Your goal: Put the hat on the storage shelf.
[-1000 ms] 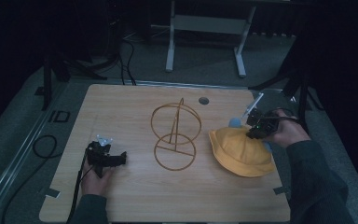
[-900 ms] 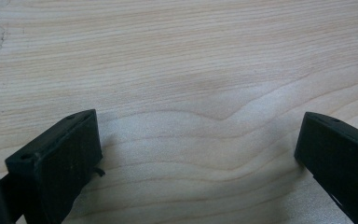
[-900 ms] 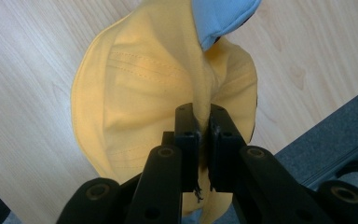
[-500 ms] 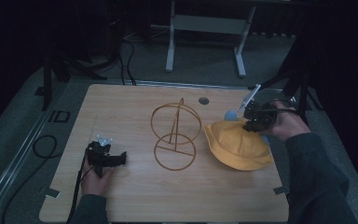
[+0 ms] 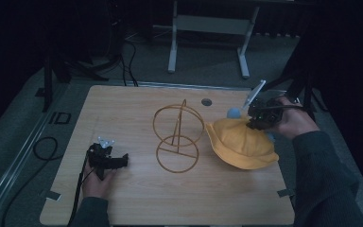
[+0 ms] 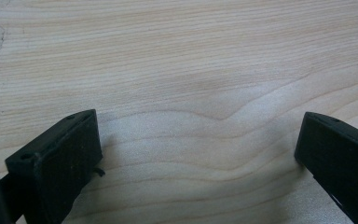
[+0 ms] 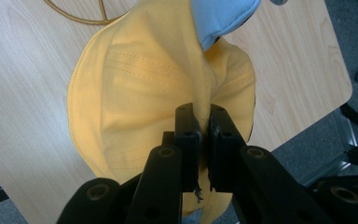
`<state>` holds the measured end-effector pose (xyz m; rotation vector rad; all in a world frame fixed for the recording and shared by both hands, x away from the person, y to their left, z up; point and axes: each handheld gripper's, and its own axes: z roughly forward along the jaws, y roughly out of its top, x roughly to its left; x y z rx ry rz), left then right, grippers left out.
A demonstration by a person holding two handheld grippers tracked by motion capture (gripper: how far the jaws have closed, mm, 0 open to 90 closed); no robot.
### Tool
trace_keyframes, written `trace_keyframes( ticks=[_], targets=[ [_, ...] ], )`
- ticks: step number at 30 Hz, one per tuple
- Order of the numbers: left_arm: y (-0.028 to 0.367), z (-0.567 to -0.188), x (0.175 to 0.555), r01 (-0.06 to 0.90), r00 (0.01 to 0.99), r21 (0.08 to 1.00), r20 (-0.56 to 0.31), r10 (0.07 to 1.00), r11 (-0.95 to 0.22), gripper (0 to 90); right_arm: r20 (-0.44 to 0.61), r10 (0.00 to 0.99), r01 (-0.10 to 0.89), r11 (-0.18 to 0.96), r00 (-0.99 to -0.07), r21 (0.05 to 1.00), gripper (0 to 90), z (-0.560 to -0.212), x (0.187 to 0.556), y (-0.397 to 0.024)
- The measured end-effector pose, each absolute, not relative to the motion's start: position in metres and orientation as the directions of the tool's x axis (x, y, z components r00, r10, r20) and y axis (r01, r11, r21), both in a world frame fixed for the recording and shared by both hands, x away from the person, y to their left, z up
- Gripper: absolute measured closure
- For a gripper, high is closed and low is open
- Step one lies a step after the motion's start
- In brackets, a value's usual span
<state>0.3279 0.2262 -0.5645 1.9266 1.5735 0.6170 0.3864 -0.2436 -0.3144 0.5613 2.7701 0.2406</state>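
The right gripper (image 7: 204,126) pinches a fold of the soft yellow cloth bucket hat (image 5: 240,144), lifting its edge off the wooden table (image 5: 137,106) beside the gold wire stand (image 5: 177,139). The left gripper (image 5: 108,160) rests with jaws apart, holding nothing. Next, the hat likely goes onto the stand.

My right gripper (image 5: 254,124) has risen toward the upper right of the high view, jaws pinched on a fold of the yellow hat (image 5: 240,144). The hat's near side has come up off the desk (image 5: 137,198) with it, so the cloth now hangs tented rather than lying flat. Its blue lining (image 7: 221,16) shows in the right gripper view.
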Motion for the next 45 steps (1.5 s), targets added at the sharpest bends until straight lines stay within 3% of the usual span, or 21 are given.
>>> trace_keyframes(
  ticks=[23,45],
  targets=[
    [0.226,-0.564,0.328,0.716,0.201,0.683,-0.003,0.98,-0.145,0.3,-0.312,0.362,0.301,0.926,-0.879,0.227,84.3,-0.276,0.381,-0.241],
    [0.226,-0.565,0.328,0.714,0.2,0.685,-0.004,0.98,-0.143,0.3,-0.326,0.384,0.289,0.908,-0.864,0.302,84.3,-0.251,0.379,-0.253]
  ],
)
